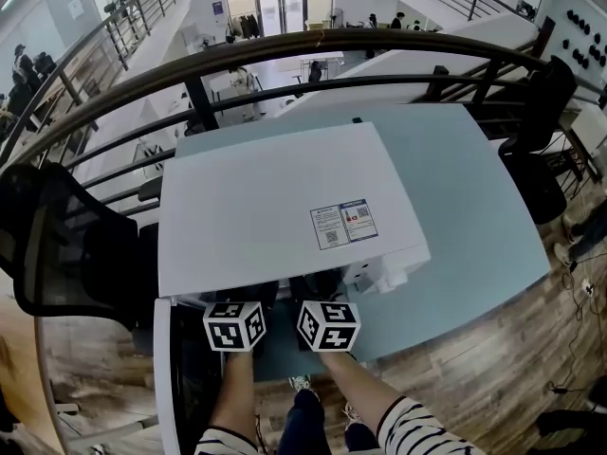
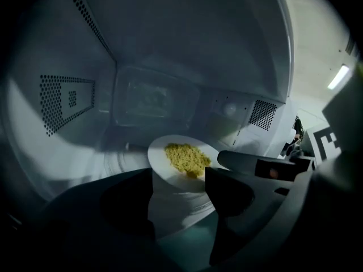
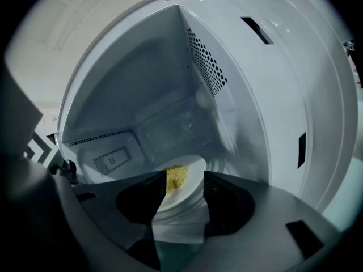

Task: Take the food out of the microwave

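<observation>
Inside the microwave [image 1: 285, 207], on the middle of its floor, a round white plate [image 2: 163, 166] lies flat under a heap of yellow food [image 2: 186, 158]. The heap is roughly oval, and its long axis runs slantwise across the plate. The left gripper [image 2: 178, 192] and right gripper [image 3: 180, 196] both reach into the microwave's mouth with jaws apart and empty, short of the plate. A sticker [image 1: 343, 224] on the microwave's top bears two QR codes; its print is too small to read
</observation>
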`<state>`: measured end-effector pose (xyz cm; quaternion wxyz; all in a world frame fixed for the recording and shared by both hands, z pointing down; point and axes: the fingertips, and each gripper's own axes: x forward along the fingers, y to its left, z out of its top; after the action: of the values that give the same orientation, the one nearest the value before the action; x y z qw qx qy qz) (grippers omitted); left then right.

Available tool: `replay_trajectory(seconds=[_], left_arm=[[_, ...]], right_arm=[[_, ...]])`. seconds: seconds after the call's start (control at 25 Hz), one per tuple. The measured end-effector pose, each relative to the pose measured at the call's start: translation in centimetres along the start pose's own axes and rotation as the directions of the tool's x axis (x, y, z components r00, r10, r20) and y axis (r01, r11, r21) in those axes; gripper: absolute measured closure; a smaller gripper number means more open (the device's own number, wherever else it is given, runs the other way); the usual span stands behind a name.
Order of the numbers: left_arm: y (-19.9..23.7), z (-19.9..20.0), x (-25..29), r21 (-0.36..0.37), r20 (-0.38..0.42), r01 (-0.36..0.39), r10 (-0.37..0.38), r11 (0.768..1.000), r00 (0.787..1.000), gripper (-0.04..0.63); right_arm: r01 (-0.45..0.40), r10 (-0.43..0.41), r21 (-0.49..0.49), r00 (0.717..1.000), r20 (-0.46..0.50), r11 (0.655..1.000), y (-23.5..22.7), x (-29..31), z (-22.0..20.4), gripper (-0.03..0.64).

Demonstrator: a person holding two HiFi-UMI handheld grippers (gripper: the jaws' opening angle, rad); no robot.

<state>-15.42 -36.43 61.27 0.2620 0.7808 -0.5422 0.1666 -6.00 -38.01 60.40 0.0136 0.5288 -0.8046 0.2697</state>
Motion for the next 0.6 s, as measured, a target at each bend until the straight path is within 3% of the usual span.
replay_trajectory(seconds=[0.6], left_arm=[[-0.68, -0.08, -0.36, -0.014, 0.024, 0.033, -0.033, 0.999, 0.999, 0.325]], right_arm=[[-0.051, 0.05, -0.02, 0.998, -0.027, 0.999, 0.45, -0.45, -0.36, 0.416]])
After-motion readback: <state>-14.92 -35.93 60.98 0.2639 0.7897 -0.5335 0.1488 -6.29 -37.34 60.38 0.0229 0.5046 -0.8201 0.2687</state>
